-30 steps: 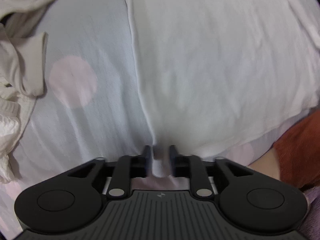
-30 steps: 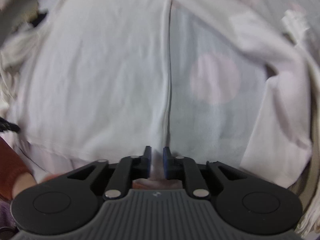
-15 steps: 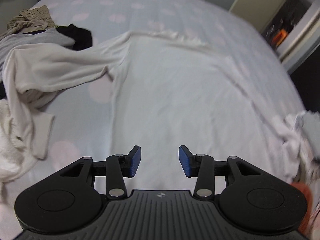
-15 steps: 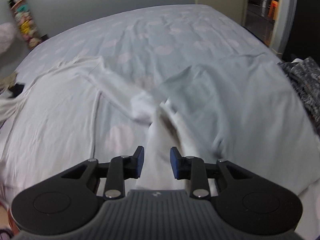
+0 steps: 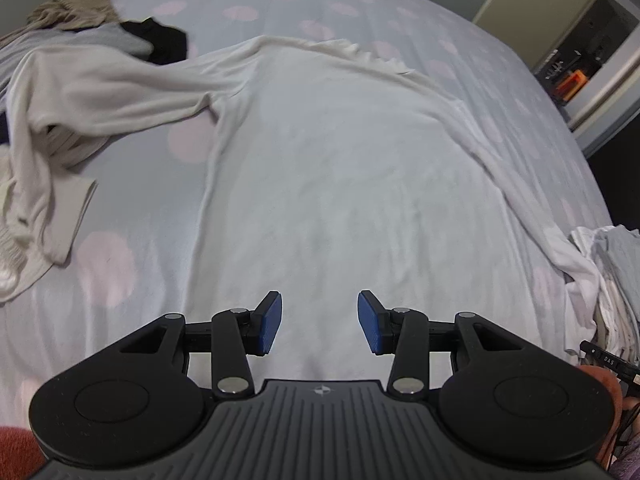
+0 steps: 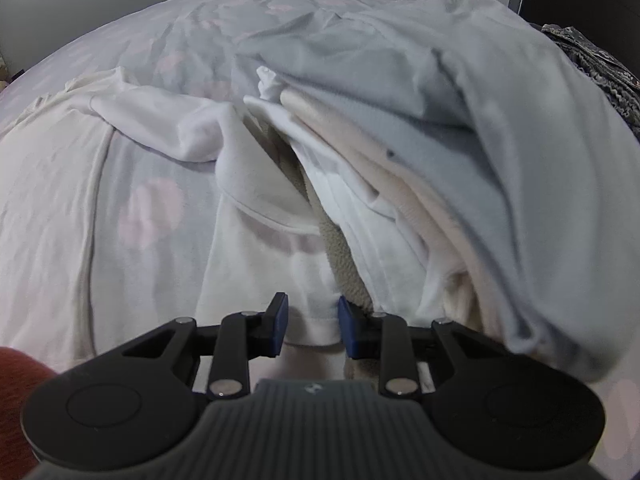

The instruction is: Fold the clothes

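Each gripper is matte black: a ribbed grey-black housing with a small diamond emblem, two round discs either side of that emblem, silver pivot screws, and linkage arms ending in ribbed blue pads. A rust-red fuzzy sleeve shows left of the housing.

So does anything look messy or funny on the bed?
Yes. The white shirt lies flat, but its left sleeve is flung over a heap of clothes, and the right sleeve is crumpled against a clothes pile.
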